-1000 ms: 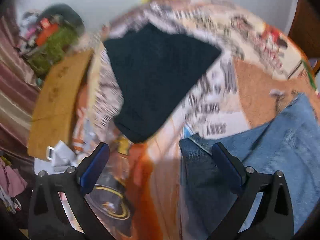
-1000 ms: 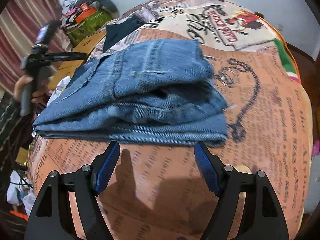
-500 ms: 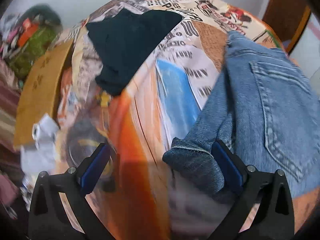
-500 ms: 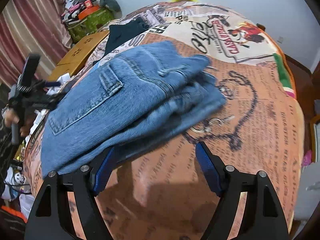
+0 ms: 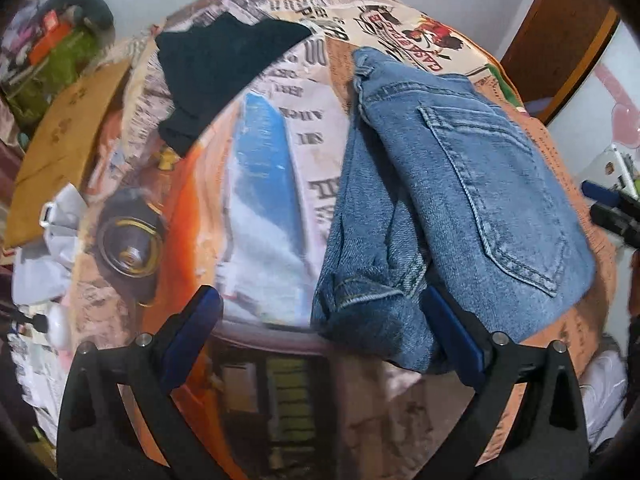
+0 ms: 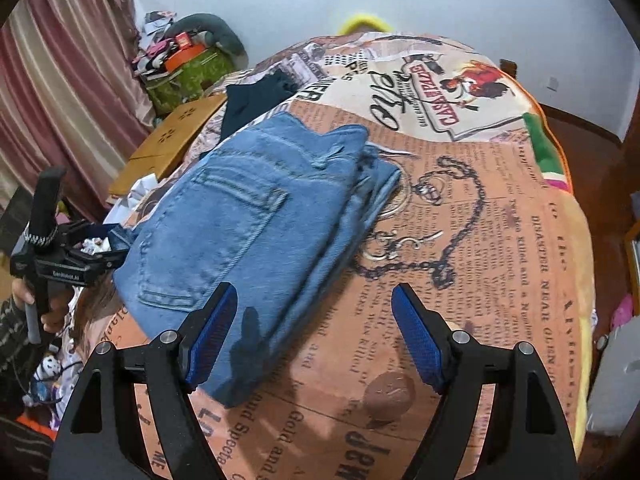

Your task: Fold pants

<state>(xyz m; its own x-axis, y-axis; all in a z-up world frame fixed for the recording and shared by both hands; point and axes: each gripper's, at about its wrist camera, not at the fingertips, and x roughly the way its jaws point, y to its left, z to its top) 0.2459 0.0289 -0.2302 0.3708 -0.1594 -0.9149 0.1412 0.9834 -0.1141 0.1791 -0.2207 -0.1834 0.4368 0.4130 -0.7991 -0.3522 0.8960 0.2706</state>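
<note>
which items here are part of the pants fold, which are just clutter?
Job:
- folded blue jeans, back pocket up
- left gripper, open
- right gripper, open
- printed blanket under the jeans

Clutter:
- dark garment at the far end
- cardboard sheet beside the bed
- green box with stuff piled on top
- striped curtain

A home bedroom: printed bedspread (image 6: 500,216), pink striped curtain (image 6: 60,80) (household clutter piled beside it), wooden door (image 5: 560,36)
</note>
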